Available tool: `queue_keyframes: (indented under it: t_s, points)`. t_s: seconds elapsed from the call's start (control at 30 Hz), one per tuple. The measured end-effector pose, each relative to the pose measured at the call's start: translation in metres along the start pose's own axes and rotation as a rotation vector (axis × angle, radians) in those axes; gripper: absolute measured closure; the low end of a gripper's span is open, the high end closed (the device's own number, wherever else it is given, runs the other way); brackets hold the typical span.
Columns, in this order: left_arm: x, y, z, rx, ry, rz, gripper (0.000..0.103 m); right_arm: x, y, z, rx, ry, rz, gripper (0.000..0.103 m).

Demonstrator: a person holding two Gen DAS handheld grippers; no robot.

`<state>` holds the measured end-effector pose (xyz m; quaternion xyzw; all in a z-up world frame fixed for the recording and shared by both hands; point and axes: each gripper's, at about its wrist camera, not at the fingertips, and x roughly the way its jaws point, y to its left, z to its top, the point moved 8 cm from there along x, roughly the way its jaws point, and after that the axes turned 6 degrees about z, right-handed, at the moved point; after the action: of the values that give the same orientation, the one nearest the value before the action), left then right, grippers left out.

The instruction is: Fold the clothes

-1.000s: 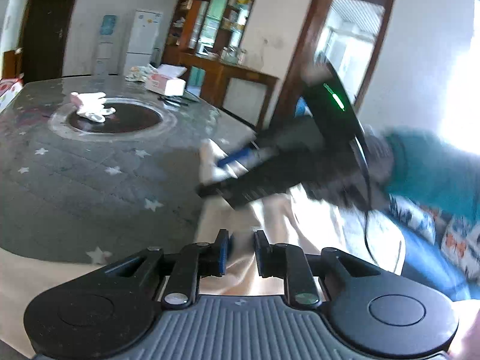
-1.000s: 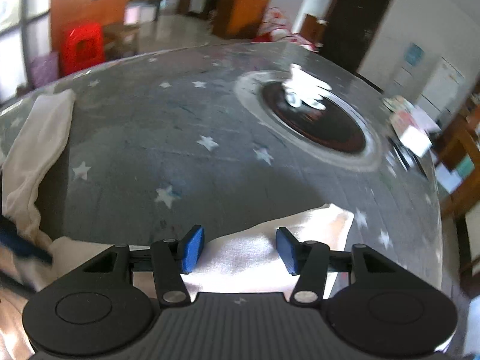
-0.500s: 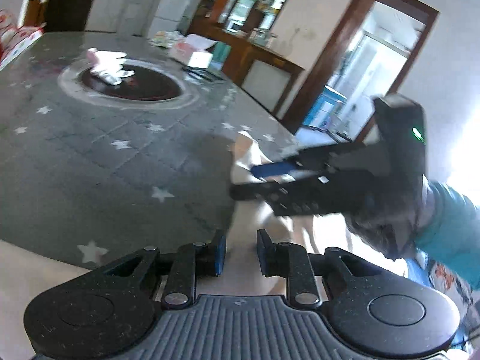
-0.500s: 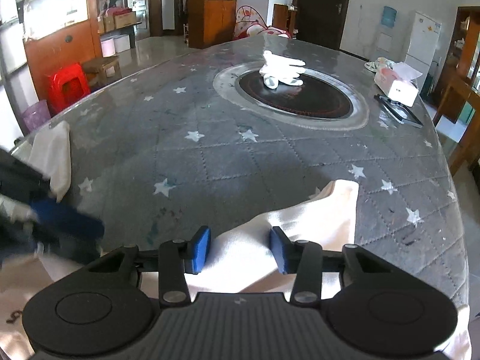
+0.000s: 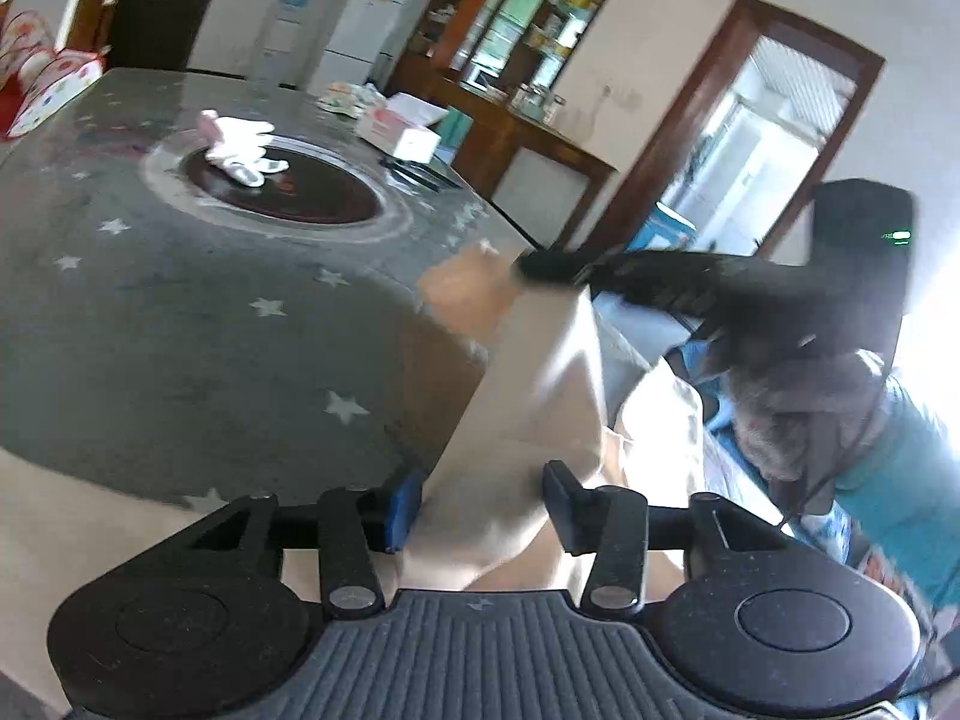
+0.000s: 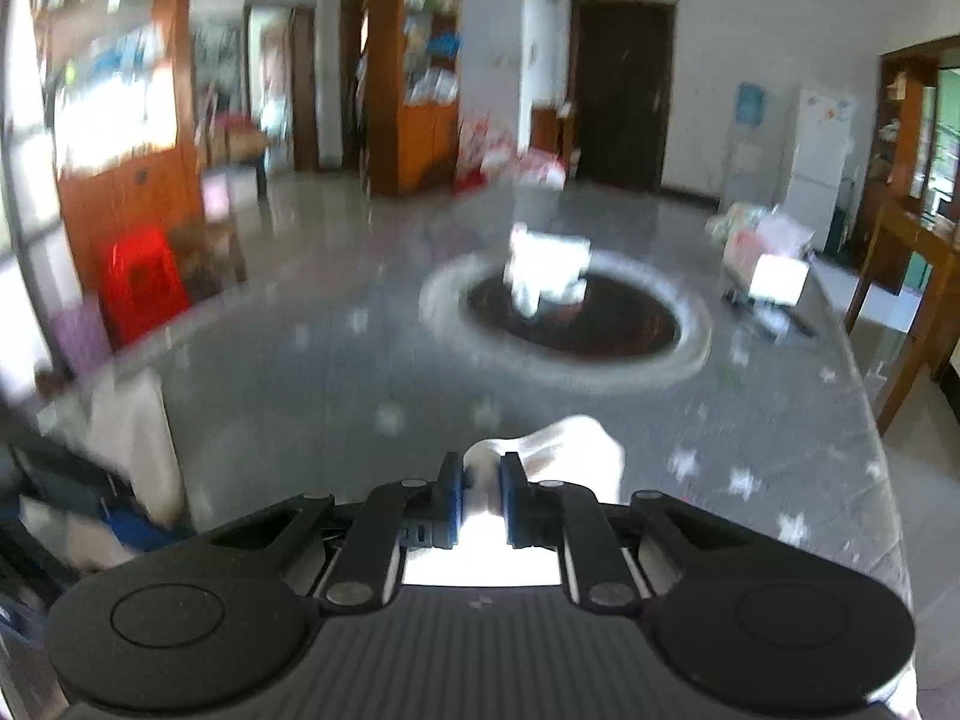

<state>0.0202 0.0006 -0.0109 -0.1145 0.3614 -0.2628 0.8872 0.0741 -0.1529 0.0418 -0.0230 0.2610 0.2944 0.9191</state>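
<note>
Grey star-patterned table (image 5: 180, 324) carried no legible writing. Left gripper (image 5: 480, 498) stood wide around the cream garment (image 5: 528, 396); right gripper (image 6: 480, 480) pinched it.

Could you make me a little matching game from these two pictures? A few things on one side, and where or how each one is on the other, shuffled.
Things:
1. right tool
2. left tool
3. white gloves
4. tissue box

States or places:
A. lying on the dark round centre of the table
B. fingers apart, cream garment between them
C. near the table's far edge
D. fingers pinched on a bunch of the cream garment

Pairs: 1-D, 2-B, 3-A, 4-C
</note>
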Motion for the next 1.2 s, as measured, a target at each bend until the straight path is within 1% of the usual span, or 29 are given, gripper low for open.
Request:
queue_keyframes:
  t_s: [0.03, 0.1, 0.17, 0.2, 0.23, 0.3, 0.4, 0.43, 0.47, 0.53, 0.6, 0.7, 0.77, 0.83, 0.9, 0.97, 1.03, 1.1, 1.2]
  points:
    - [-0.001, 0.003, 0.001, -0.005, -0.006, 0.012, 0.049, -0.005, -0.001, 0.007, 0.016, -0.034, 0.004, 0.096]
    - [-0.002, 0.008, 0.001, -0.003, -0.011, 0.041, 0.049, -0.015, -0.004, 0.021, 0.048, -0.103, 0.011, 0.095]
    - [-0.001, 0.012, -0.002, 0.014, 0.009, 0.082, 0.049, -0.010, -0.009, 0.018, 0.042, -0.065, -0.004, 0.094]
    - [-0.001, 0.013, -0.005, 0.022, 0.021, 0.089, 0.049, -0.008, -0.012, 0.013, 0.023, -0.041, -0.024, 0.093]
    - [-0.001, 0.013, -0.008, 0.029, 0.031, 0.094, 0.049, -0.004, -0.014, 0.008, 0.013, -0.008, -0.031, 0.093]
    - [-0.004, 0.013, -0.010, 0.028, 0.035, 0.076, 0.049, 0.001, -0.018, -0.002, 0.009, 0.047, -0.038, 0.091]
    - [-0.008, 0.020, 0.000, -0.004, 0.010, 0.092, 0.049, 0.005, -0.024, -0.018, 0.013, 0.095, -0.060, 0.091]
    - [-0.009, 0.024, 0.006, -0.027, -0.003, 0.100, 0.049, 0.007, -0.025, -0.023, 0.016, 0.111, -0.065, 0.089]
    - [-0.009, 0.028, 0.013, -0.058, -0.015, 0.105, 0.049, 0.008, -0.026, -0.027, 0.018, 0.128, -0.069, 0.083]
    - [-0.004, 0.034, 0.024, -0.105, -0.024, 0.104, 0.049, 0.011, -0.027, -0.037, 0.015, 0.157, -0.089, 0.079]
    - [0.008, 0.039, 0.031, -0.130, -0.009, 0.128, 0.049, 0.014, -0.028, -0.046, 0.005, 0.180, -0.096, 0.079]
    - [0.031, 0.045, 0.036, -0.151, 0.035, 0.153, 0.049, 0.017, -0.029, -0.056, 0.002, 0.199, -0.098, 0.077]
    - [0.046, 0.047, 0.036, -0.163, 0.061, 0.166, 0.050, 0.018, -0.032, -0.058, 0.002, 0.205, -0.101, 0.071]
    - [0.055, 0.044, 0.035, -0.151, 0.069, 0.162, 0.054, 0.018, -0.034, -0.061, 0.002, 0.210, -0.104, 0.068]
    - [0.060, 0.039, 0.035, -0.126, 0.068, 0.151, 0.067, 0.019, -0.037, -0.063, 0.003, 0.217, -0.106, 0.068]
    - [0.064, 0.035, 0.033, -0.102, 0.072, 0.141, 0.090, 0.020, -0.038, -0.066, 0.005, 0.226, -0.107, 0.068]
    - [0.064, 0.033, 0.032, -0.080, 0.073, 0.143, 0.096, 0.021, -0.040, -0.068, 0.008, 0.233, -0.107, 0.067]
    - [0.058, 0.038, 0.035, -0.074, 0.054, 0.174, 0.097, 0.022, -0.040, -0.072, 0.011, 0.246, -0.104, 0.067]
    - [0.040, 0.055, 0.050, -0.056, -0.007, 0.276, 0.097, 0.022, -0.041, -0.076, 0.004, 0.259, -0.109, 0.066]
